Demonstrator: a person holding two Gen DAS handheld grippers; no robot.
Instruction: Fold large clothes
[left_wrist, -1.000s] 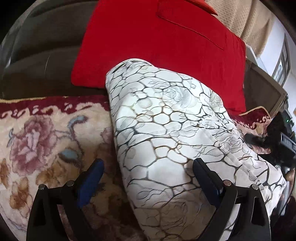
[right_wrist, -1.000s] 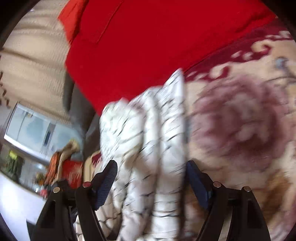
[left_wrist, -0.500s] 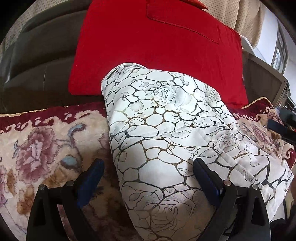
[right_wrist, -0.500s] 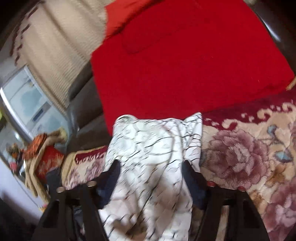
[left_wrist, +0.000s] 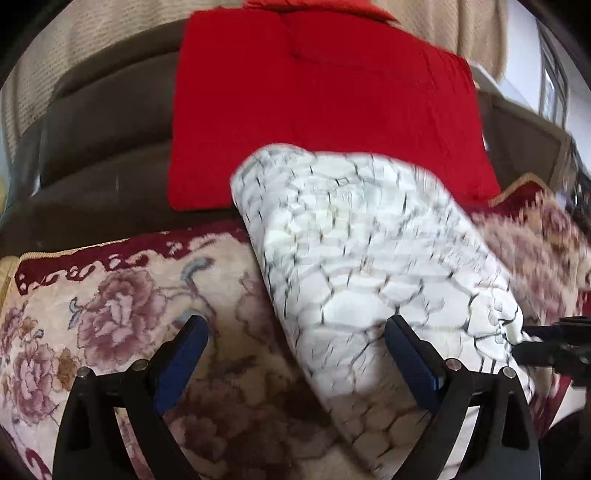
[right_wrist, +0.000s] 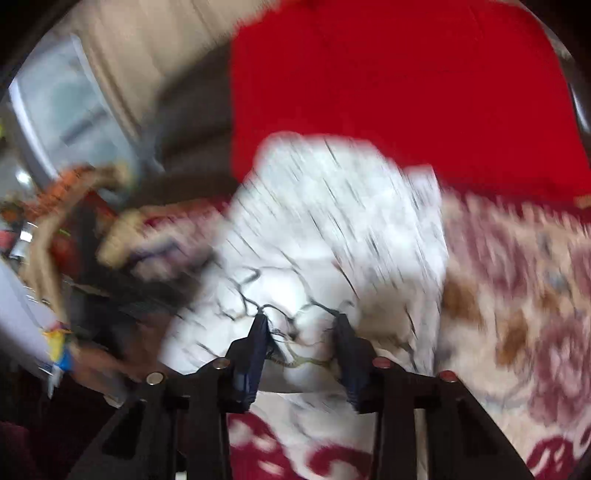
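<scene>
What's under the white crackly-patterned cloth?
The white patterned garment lies on a floral sofa cover, with a red cushion behind. Whatever is directly beneath it is covered.

White garment (left_wrist: 362, 251) on floral blanket (left_wrist: 122, 306)

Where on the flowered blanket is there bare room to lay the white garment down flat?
The flowered blanket shows a bare patch left of the white garment, bordered behind by the dark sofa back. The open left claw hovers at that edge. On the far side, another bare stretch shows in the right wrist view. The middle is crowded: the red cushion stands behind the garment, which the right claw pinches.
</scene>
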